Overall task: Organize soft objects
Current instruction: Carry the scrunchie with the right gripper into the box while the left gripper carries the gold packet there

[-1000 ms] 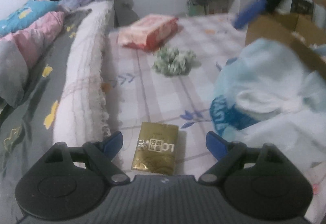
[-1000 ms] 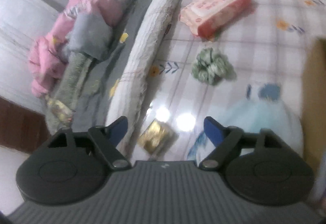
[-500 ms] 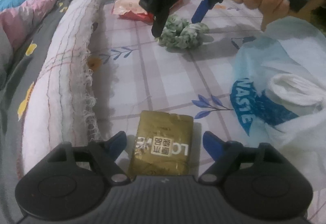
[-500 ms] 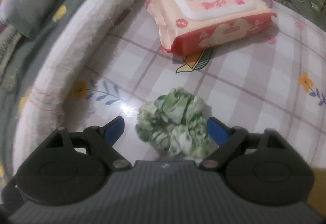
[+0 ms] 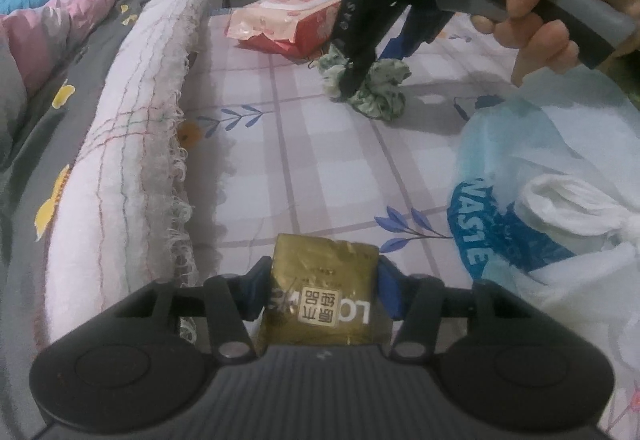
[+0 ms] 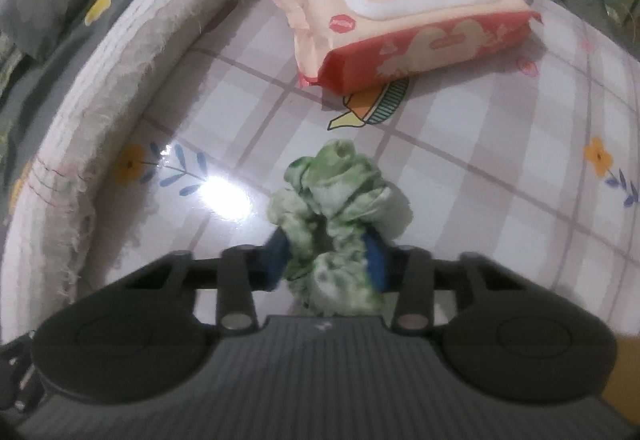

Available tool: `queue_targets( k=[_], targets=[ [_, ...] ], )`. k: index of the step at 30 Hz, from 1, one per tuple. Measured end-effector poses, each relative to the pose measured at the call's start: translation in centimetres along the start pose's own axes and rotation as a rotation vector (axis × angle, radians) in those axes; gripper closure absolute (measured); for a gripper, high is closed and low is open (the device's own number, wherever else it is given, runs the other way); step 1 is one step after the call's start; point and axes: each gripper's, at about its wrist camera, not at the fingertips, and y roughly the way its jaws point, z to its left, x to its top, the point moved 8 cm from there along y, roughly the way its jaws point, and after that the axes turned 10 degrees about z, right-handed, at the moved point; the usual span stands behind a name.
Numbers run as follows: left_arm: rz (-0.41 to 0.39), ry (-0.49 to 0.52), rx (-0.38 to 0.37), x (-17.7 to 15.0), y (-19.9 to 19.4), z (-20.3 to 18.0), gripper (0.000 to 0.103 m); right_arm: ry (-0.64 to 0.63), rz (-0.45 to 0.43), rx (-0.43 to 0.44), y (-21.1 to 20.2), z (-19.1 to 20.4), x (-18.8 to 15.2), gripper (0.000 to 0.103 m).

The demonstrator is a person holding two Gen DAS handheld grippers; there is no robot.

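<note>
Right gripper (image 6: 326,260) jaws have just been closing and now pinch the green scrunchie (image 6: 340,208) at its near side, fabric bunched up betw the blue pads (image 6: 374,260). Soft, light, squashy stuff; prob won't slip but a loose fold could pull free, so a bite through the gathered middle looks safest. Left gripper (image 5: 322,286) jaws have also just been closing, pads now against both sides of the gold packet (image 5: 324,300), gripping it across its width. Looks like light, crinkly foil, a bit slick, sides give under pressure, so I'd judge mid-body the right hold. Outward: scrunchie sits mid-table on the checked tablecloth (image 6: 500,168), just short of the pink wipes pack (image 6: 404,20) nr the far edge. Gold packet lies nr the left edge, beside the rolled white blanket (image 5: 132,160). Plastic bag (image 5: 560,180) slumps at the right edge.
</note>
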Motion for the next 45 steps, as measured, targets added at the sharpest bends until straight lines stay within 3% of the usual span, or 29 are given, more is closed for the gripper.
queue_targets(
  k=[6, 11, 16, 23, 28, 33, 39, 45],
  targets=[
    [-0.048, -0.008, -0.008, 0.0, -2.9, -0.4, 0.049, 0.039, -0.068, 0.072, -4.8, -0.4, -2.2, 0.079],
    [-0.111, -0.016, -0.042, 0.0, -6.6, -1.5, 0.049, 0.068, -0.158, 0.134, -11.1, -1.4, -6.4, 0.079],
    [-0.186, 0.011, -0.134, 0.4, -10.5, -4.5, 0.048, 0.136, -0.273, 0.191, -18.6, -4.3, -14.3, 0.079],
    [-0.245, 0.108, -0.247, 1.0, -13.9, -11.0, 0.048, 0.281, -0.406, 0.164, -26.0, -11.2, -28.4, 0.077],
    [-0.25, 0.155, -0.317, 1.2, -14.5, -15.7, 0.048, 0.407, -0.38, 0.1, -24.9, -16.1, -36.3, 0.077],
    [-0.228, 0.231, -0.387, 1.6, -14.9, -20.5, 0.048, 0.5, -0.312, 0.025, -21.3, -20.3, -41.3, 0.076],
    [-0.178, 0.409, -0.473, 3.1, -15.0, -28.6, 0.048, 0.565, -0.341, 0.064, -20.3, -22.9, -43.5, 0.076],
    [-0.057, 0.543, -0.524, 3.6, -12.1, -36.9, 0.048, 0.589, -0.402, 0.08, -21.7, -24.7, -43.1, 0.076]
  ],
)
